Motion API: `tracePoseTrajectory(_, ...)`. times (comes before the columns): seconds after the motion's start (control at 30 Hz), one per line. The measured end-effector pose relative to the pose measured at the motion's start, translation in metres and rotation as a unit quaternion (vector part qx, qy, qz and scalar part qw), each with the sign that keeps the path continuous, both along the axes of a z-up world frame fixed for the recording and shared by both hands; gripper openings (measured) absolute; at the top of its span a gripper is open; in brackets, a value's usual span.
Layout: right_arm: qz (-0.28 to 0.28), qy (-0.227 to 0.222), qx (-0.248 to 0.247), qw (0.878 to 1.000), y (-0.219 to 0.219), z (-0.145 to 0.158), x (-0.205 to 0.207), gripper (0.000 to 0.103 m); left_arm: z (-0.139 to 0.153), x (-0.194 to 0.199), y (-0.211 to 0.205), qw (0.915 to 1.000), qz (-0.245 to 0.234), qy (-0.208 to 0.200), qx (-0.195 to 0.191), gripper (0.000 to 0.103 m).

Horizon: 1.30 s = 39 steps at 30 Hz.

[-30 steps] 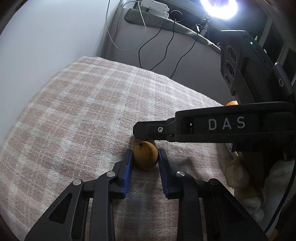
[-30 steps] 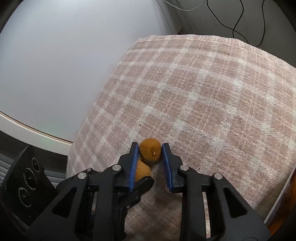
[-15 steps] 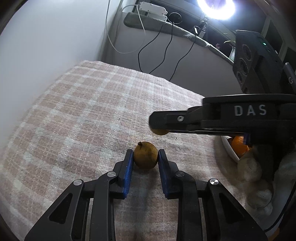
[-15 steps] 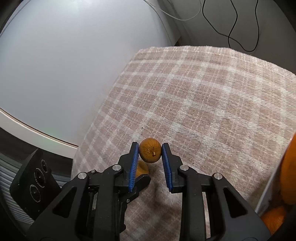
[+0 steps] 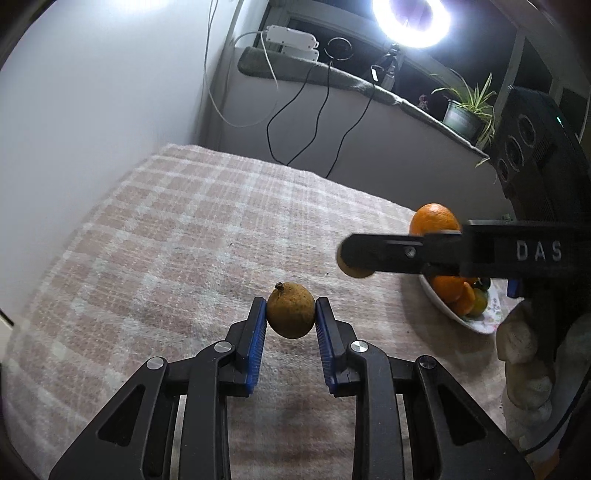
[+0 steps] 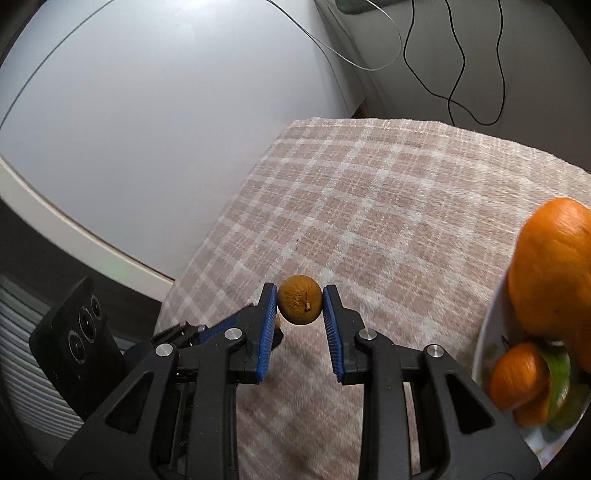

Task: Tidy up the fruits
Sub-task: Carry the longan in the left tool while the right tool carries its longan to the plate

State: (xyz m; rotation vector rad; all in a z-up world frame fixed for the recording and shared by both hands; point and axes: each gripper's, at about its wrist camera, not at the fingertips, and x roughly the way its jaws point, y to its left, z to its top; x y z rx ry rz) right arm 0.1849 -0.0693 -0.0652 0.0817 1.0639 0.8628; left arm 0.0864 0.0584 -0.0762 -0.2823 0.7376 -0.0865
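Looking down along both tools, we note the following.

Left tongs: our left tongs [image 5: 291, 319] are clamped on a brownish-yellow fruit [image 5: 291, 310], stem tip toward 11 o'clock, blue pads [image 5: 257, 332] pressing on both flanks, held clear of the cloth.

Right tongs: our right tongs [image 6: 300, 308] are clamped on a second brown fruit [image 6: 299, 304], its stem facing the camera; in the left view this tool crosses in from 3 o'clock with the fruit [image 5: 355, 271] showing at its tip.

Hand: a pale gloved hand [image 5: 524, 354] grips the right tool at 4 o'clock in the left view.

Plate: a white plate [image 5: 476, 325] sits on the desk toward 3 o'clock, piled with oranges [image 5: 434, 218] and something green; in the right view its rim [image 6: 484, 332] is at 3 to 4 o'clock.

Surface: the desk wears a pink-and-cream checked cloth [image 5: 177, 240], coarse in weave, with a darker stain near 6 o'clock.

Room: a plain white wall [image 5: 92, 110] stands at 10 o'clock; a ring light [image 5: 412, 16] glares at 1 o'clock above a ledge carrying a white power strip [image 5: 291, 37], dangling black cables [image 5: 325, 110] and a potted plant [image 5: 467, 107] at 2 o'clock.

Floor side: in the right view a white curved edge [image 6: 74, 236] runs at 9 o'clock.
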Motion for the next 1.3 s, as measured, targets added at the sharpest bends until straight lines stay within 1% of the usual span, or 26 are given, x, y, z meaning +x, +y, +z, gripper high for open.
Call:
tracePoseTrajectory(0.27, -0.009, -0.021, 0.016, 1.000, -0.032, 0.013, -0.019, 0.026, 0.015, -0.012, -0.007, 0.9998, -0.009, -0.020, 0.005, 0.025)
tracePoseTrajectory(0.57, -0.046, -0.071, 0.023, 0.996, -0.087, 0.031, -0.044, 0.027, 0.022, -0.015, -0.026, 0.9990, -0.034, -0.029, -0.001, 0.025)
tracePoseTrajectory(0.8, -0.096, -0.106, 0.007, 0.990, -0.142, 0.032, -0.057, 0.026, 0.026, -0.015, -0.053, 0.9973, -0.066, -0.031, -0.007, 0.025)
tracePoseTrajectory(0.87, -0.108, -0.109, 0.001, 0.988, -0.156, 0.029, -0.060, 0.026, 0.027, -0.013, -0.062, 0.9966, -0.076, -0.032, -0.008, 0.025)
tracePoseTrajectory(1.0, -0.128, -0.120, -0.023, 0.984, -0.173, 0.020, -0.063, 0.026, 0.027, -0.010, -0.080, 0.9947, -0.097, -0.030, -0.009, 0.025)
tracePoseTrajectory(1.17, -0.138, -0.138, -0.048, 0.980, -0.185, 0.015, -0.066, 0.027, 0.027, -0.007, -0.104, 0.9919, -0.124, -0.028, -0.009, 0.025)
tracePoseTrajectory(1.3, -0.140, -0.145, -0.058, 0.978, -0.192, 0.012, -0.067, 0.027, 0.028, -0.003, -0.121, 0.9890, -0.145, -0.028, -0.009, 0.025)
